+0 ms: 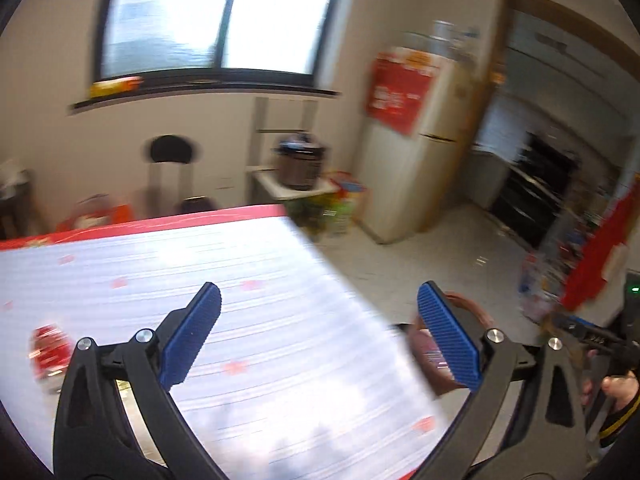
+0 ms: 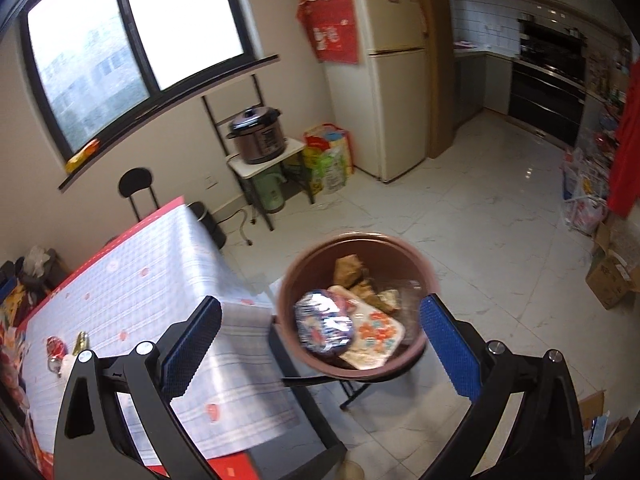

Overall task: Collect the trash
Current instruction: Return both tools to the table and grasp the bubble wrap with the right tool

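Observation:
My left gripper (image 1: 320, 336) hangs open over a table (image 1: 280, 280) with a white and red cloth, and nothing sits between its blue pads (image 1: 192, 336). A red wrapper (image 1: 48, 350) lies blurred at the table's left. The brown trash bin (image 1: 476, 308) peeks out behind the right finger. In the right wrist view my right gripper (image 2: 322, 340) is open above the brown bin (image 2: 286, 284), which rests on a black stool. Inside lie a blue and silver wrapper (image 2: 324, 324), a white and orange pack (image 2: 376, 336) and brown paper (image 2: 350, 270). A red wrapper (image 2: 56, 348) stays on the table (image 2: 160, 280).
A cream fridge (image 2: 392, 100) stands at the back, with a pressure cooker (image 2: 258, 136) on a small rack beside it. A black chair (image 2: 136, 188) is behind the table. Cardboard boxes (image 2: 612, 280) line the right floor edge. A hand (image 1: 616, 388) shows at far right.

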The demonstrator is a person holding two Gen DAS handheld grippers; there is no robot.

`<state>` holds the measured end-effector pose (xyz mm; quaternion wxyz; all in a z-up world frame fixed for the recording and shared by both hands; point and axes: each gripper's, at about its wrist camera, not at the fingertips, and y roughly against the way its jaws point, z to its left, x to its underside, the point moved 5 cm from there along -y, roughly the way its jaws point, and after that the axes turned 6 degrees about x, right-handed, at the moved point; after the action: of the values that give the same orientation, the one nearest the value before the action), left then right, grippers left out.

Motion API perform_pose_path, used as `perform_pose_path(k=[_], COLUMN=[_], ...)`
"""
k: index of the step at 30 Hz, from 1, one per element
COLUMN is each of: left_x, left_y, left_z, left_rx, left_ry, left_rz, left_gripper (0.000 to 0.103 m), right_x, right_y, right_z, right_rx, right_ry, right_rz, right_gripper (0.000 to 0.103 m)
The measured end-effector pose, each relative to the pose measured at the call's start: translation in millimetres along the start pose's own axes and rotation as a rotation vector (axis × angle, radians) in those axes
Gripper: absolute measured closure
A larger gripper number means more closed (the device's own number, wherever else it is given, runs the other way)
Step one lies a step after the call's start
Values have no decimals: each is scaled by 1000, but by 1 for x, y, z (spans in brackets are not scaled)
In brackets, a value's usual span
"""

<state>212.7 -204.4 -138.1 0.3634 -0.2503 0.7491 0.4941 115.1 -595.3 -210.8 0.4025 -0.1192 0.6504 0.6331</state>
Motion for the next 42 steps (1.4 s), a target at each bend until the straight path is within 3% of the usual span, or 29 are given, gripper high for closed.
perform_pose_path(k=[8, 12, 16, 21, 28, 31, 34, 41, 42], left_x=[37, 69, 108, 155, 190, 202, 211, 225, 226], left_y=[126, 183, 221, 249, 249, 249, 251, 250, 249], left_z=[164, 226, 274, 314, 347, 364, 379, 406, 408], left_rx=[-331, -455, -530, -557, -543, -534, -531, -509, -504], left_ry=[219, 312, 406, 495, 548, 563, 565, 581, 583], left_rz=[-68, -80, -72, -66, -22, -4, 19, 54, 57], left_gripper=[6, 6, 6, 6, 6, 6, 6, 6, 6], right_x=[10, 22, 44, 81, 159, 189, 210, 223, 225], right_y=[-2, -2, -3, -7, -19, -33, -50, -69, -72], right_z=[119, 178, 241, 321, 428, 456, 477, 493, 494], right_rx=[-132, -183, -242, -336, -490, -481, -442, -388, -376], right_ry=[134, 212, 301, 432, 669, 765, 822, 832, 833], right_rz=[32, 57, 92, 147, 216, 243, 262, 286, 295], right_gripper=[5, 5, 5, 5, 8, 17, 18, 19, 24])
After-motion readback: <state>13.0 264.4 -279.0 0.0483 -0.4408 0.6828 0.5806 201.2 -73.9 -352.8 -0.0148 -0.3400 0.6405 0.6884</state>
